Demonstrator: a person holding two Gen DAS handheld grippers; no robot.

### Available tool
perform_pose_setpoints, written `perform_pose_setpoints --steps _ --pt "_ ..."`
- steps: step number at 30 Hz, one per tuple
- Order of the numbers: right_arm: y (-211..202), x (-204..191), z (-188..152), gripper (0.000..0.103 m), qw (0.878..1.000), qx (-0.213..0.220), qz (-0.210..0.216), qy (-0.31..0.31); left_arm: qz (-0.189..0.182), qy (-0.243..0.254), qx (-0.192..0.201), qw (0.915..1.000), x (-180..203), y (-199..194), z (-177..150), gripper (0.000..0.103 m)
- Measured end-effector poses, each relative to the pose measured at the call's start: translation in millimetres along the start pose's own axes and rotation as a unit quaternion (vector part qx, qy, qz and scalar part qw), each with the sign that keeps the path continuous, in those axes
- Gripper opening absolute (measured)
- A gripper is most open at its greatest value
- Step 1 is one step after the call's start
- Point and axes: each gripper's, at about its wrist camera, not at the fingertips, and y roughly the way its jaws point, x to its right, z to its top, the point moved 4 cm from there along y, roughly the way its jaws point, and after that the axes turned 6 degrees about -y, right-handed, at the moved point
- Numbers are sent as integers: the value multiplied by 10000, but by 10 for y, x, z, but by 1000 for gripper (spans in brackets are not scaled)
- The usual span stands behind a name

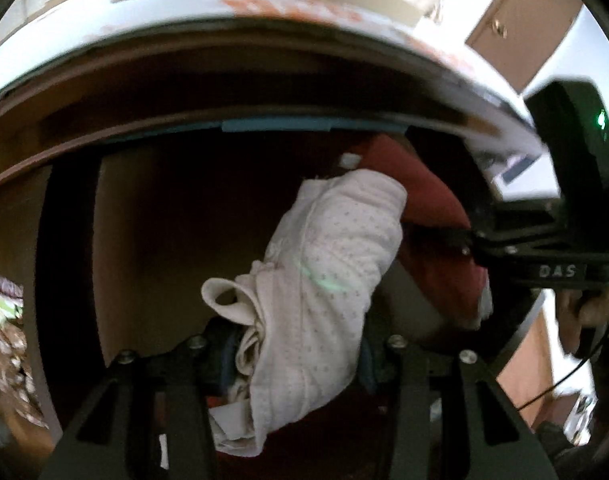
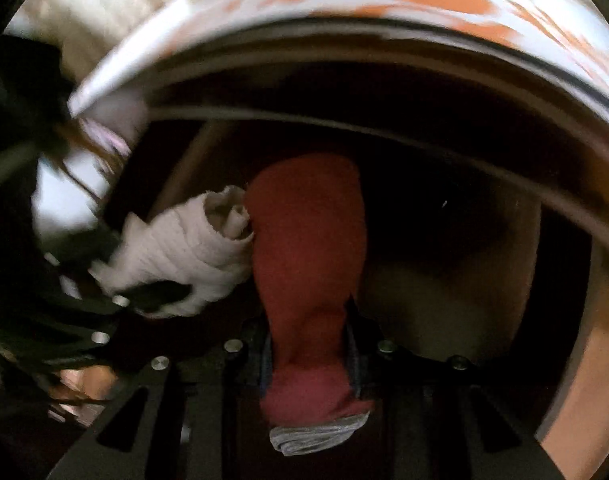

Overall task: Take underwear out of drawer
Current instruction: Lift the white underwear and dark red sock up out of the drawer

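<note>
Left wrist view: the left gripper (image 1: pixel 296 364) is clenched on white dotted underwear (image 1: pixel 328 264), bunched between its fingers above the dark drawer (image 1: pixel 152 240); the garment looks lifted but not yet clear. Right wrist view: the right gripper (image 2: pixel 310 364) grips red underwear (image 2: pixel 308 248) with a grey waistband, likewise raised over the drawer interior, the white pair just beside it.

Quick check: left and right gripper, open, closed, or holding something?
Left gripper: closed on the white dotted underwear, fingers pinching it.
Right gripper: closed on the red underwear, fingers pinching it.
</note>
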Motion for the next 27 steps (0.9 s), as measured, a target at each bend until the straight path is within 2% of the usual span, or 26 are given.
perform_pose_setpoints --steps 2,4,8,9,10,13,17,23,27 --pt "-100 16 -29 31 9982 221 375 423 -81 -194 170 9996 -156 -124 40 46" --pt "-219 68 -70 31 9929 551 682 798 -75 -342 341 9988 -158 -208 83 45" --pt "-424 22 -119 31 9854 1149 793 979 98 -458 678 9966 -92 -397 59 45" --pt "-553 52 -125 31 9829 1243 881 1037 119 -471 753 9960 -79 -450 238 45" --pt "-599 57 -133 31 9805 1322 961 1095 133 -478 825 9954 -71 -502 275 45" --pt "-811 160 -152 31 9788 1467 936 1084 160 -455 975 9941 -91 -623 261 45" --pt "-819 91 -276 31 9775 1518 946 1117 284 -484 1166 9916 68 -548 293 45" --pt "-576 -102 -104 31 9714 1677 1038 1326 238 -660 1329 9886 26 -668 278 45" --pt "-667 -172 -35 31 9687 1813 1099 1292 204 -620 1463 9871 12 -829 278 45"
